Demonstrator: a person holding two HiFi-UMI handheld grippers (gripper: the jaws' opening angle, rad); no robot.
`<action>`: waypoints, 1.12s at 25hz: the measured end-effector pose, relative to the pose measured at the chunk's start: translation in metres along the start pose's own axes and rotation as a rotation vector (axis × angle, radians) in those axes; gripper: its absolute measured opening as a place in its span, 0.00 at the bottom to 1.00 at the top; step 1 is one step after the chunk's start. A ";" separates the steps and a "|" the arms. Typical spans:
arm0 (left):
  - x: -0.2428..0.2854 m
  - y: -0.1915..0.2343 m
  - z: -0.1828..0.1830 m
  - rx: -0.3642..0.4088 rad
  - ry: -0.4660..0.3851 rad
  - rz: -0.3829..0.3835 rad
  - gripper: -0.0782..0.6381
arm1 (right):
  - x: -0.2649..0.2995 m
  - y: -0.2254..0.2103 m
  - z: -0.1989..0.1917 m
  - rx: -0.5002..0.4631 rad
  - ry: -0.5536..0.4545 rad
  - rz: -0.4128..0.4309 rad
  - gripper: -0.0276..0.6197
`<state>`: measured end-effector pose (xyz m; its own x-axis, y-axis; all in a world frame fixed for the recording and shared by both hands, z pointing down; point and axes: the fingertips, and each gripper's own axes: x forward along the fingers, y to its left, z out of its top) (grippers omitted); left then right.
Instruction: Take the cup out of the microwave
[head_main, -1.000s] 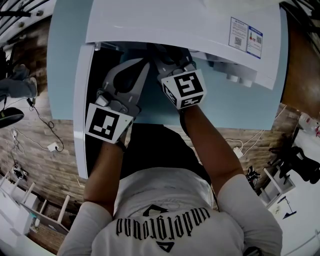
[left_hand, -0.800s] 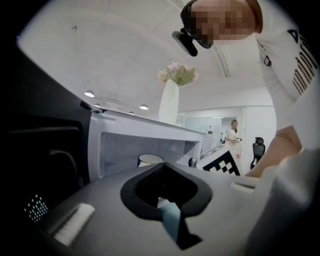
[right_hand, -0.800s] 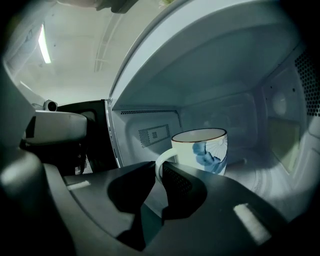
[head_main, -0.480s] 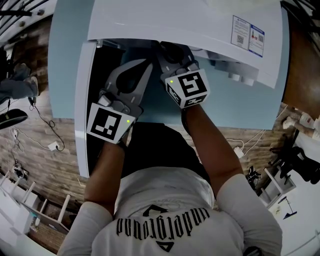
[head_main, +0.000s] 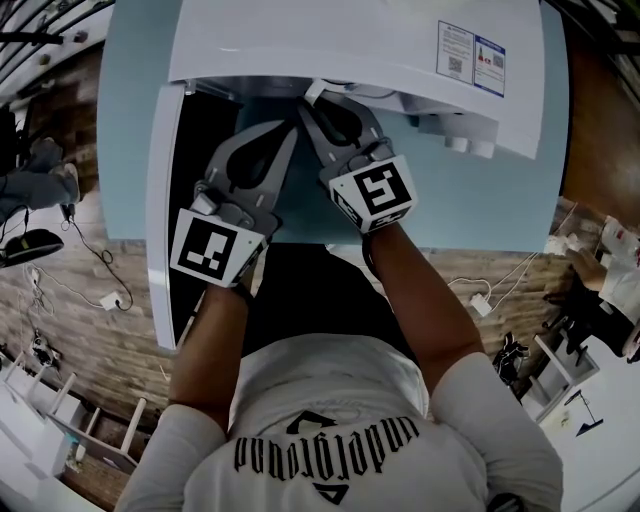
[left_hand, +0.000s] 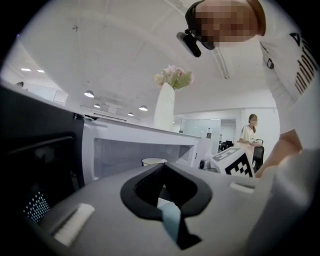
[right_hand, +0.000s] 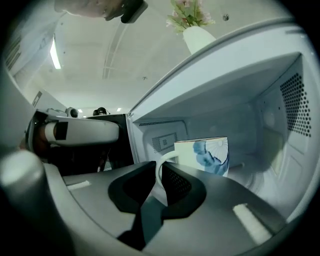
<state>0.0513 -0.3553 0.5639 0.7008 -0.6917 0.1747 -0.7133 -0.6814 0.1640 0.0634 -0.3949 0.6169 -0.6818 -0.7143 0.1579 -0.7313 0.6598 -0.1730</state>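
Observation:
The cup (right_hand: 207, 152) is white with a blue print and stands high inside the open microwave (right_hand: 260, 100), tilted a little. My right gripper (right_hand: 159, 170) is shut on its white handle (right_hand: 161, 162), the loop pinched between the jaws. In the head view the right gripper (head_main: 315, 100) reaches to the microwave's mouth, where the microwave (head_main: 350, 40) hides the cup. My left gripper (head_main: 290, 130) hangs just left of it, shut on nothing. In the left gripper view the cup's rim (left_hand: 152, 161) shows in the cavity beyond the left gripper (left_hand: 161, 172).
The microwave door (head_main: 165, 220) stands swung open at the left, close beside my left gripper. The microwave sits on a light blue table (head_main: 470, 210). A white vase of flowers (left_hand: 166, 107) stands on top of the microwave. A person stands in the far background.
My right gripper has drawn back a little from the microwave's mouth toward me, so more of its jaws show. The left gripper has kept still.

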 end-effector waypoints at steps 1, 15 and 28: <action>-0.001 -0.002 0.000 -0.001 -0.001 0.000 0.18 | -0.003 0.001 0.000 0.002 -0.001 0.001 0.11; -0.013 -0.034 0.008 0.037 -0.001 -0.018 0.18 | -0.065 0.026 -0.001 0.007 -0.007 0.006 0.11; -0.040 -0.078 0.049 0.092 -0.049 -0.051 0.18 | -0.136 0.062 0.068 -0.051 -0.077 0.025 0.11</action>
<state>0.0796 -0.2861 0.4961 0.7373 -0.6648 0.1202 -0.6748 -0.7335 0.0816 0.1121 -0.2730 0.5187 -0.6981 -0.7116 0.0787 -0.7151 0.6876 -0.1260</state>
